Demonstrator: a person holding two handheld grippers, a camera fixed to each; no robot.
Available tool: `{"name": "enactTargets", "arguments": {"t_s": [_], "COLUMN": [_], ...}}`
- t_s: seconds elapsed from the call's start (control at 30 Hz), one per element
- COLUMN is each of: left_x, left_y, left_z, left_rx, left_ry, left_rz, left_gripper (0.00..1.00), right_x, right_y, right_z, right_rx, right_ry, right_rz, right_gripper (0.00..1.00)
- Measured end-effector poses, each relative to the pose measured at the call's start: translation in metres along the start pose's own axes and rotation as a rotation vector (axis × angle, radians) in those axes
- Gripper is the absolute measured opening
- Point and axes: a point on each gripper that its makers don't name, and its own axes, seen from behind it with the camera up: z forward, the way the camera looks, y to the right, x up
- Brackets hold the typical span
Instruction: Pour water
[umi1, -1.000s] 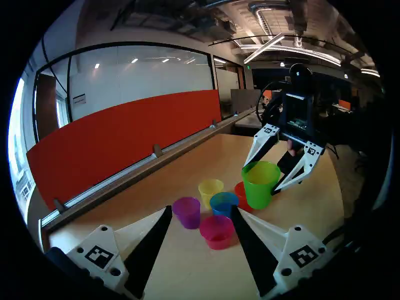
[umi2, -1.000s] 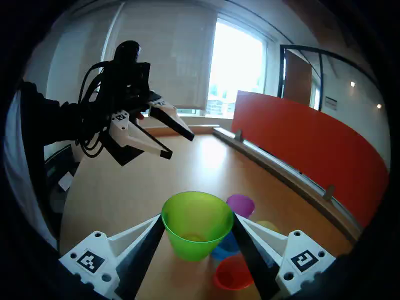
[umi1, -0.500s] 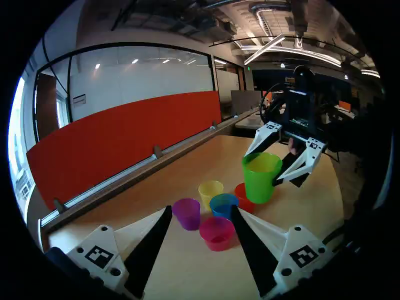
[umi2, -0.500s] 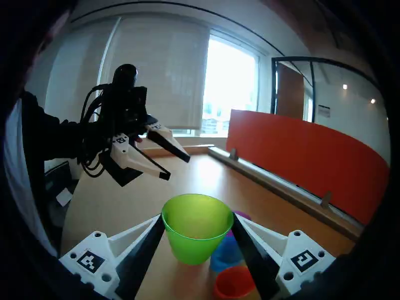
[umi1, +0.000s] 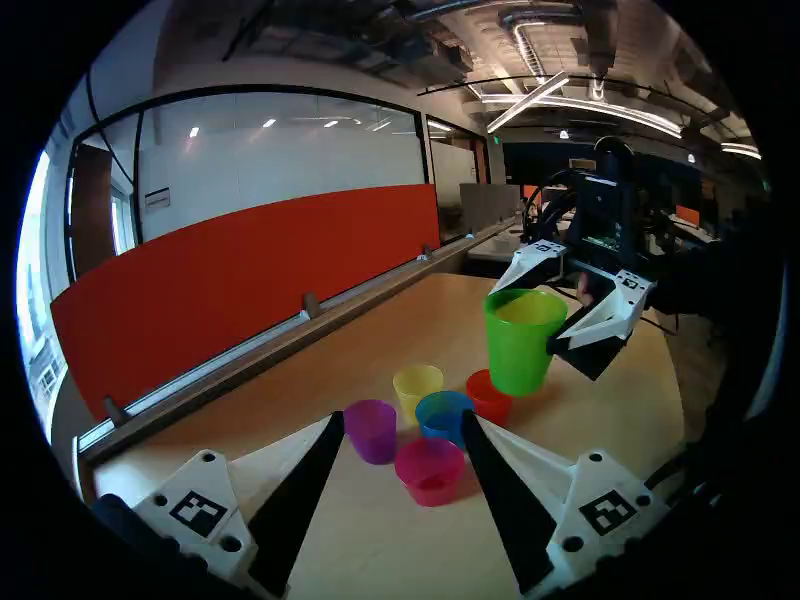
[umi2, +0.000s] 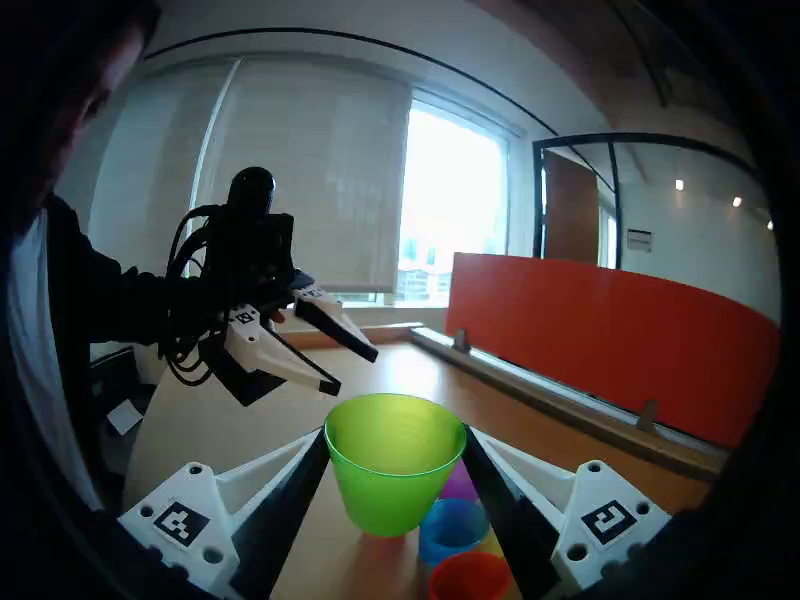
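Observation:
A green cup (umi2: 393, 474) sits upright between the fingers of my right gripper (umi2: 395, 470), which is shut on it and holds it above the table. In the left gripper view the same green cup (umi1: 520, 340) hangs above the red cup (umi1: 488, 395), held by the right gripper (umi1: 560, 310). On the wooden table (umi1: 400, 530) stand a yellow cup (umi1: 417, 386), a blue cup (umi1: 442, 415), a purple cup (umi1: 371, 430) and a pink cup (umi1: 430, 471). My left gripper (umi1: 400, 450) is open around the pink cup's place, touching nothing. The left gripper (umi2: 330, 365) also shows open in the air.
An orange partition (umi1: 240, 270) with a metal rail runs along the table's far edge. A person's dark sleeve (umi2: 110, 290) holds the left gripper. A bright window (umi2: 450, 210) lies behind. Bare tabletop (umi2: 200, 420) stretches on the near side.
My right gripper has lifted the green cup higher above the cluster of cups. The left gripper has stayed nearly still and open.

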Motion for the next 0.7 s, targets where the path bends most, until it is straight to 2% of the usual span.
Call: {"name": "enactTargets", "arguments": {"t_s": [0.3, 0.7], "left_x": [0.000, -0.001], "left_y": [0.000, 0.004], "left_z": [0.002, 0.007], "left_rx": [-0.003, -0.023], "left_ry": [0.003, -0.003], "left_rz": [-0.006, -0.006], "left_gripper": [0.86, 0.86], "right_x": [0.014, 0.019], "right_y": [-0.001, 0.004], "right_z": [0.000, -0.008], "right_rx": [0.007, -0.008], "right_ry": [0.042, 0.060], "right_rz": [0.014, 0.036], "right_gripper": [0.94, 0.93]}}
